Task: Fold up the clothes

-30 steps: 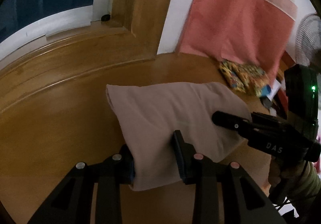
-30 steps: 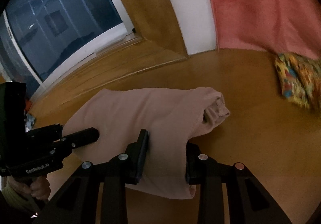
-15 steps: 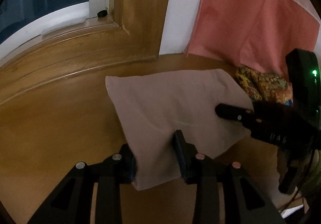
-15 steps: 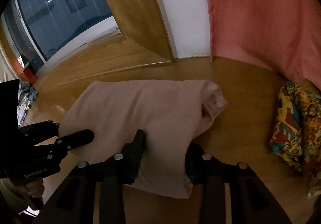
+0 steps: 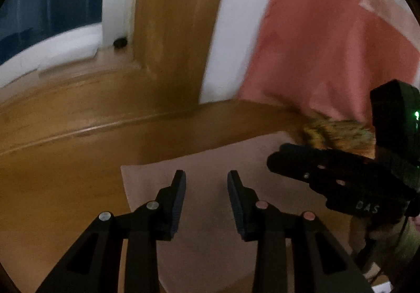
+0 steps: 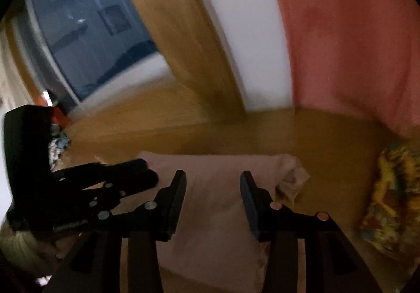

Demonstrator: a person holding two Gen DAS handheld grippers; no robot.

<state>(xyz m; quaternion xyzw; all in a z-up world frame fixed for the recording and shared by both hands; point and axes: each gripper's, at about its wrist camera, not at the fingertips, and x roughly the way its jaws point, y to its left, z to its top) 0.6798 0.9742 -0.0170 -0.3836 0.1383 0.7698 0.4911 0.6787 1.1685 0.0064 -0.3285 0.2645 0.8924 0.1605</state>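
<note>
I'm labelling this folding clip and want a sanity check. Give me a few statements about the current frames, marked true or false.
1. Both grippers are open. True: the left gripper and right gripper each show a gap over the cloth.
2. The cloth is blue. False: it is pale pink.
3. A patterned cloth lies right of the pink one. True.
4. The cloth lies on carpet. False: on a wooden surface.

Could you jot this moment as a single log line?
left claw: open | right claw: open | beige garment: folded, lying on wooden floor, released
</note>
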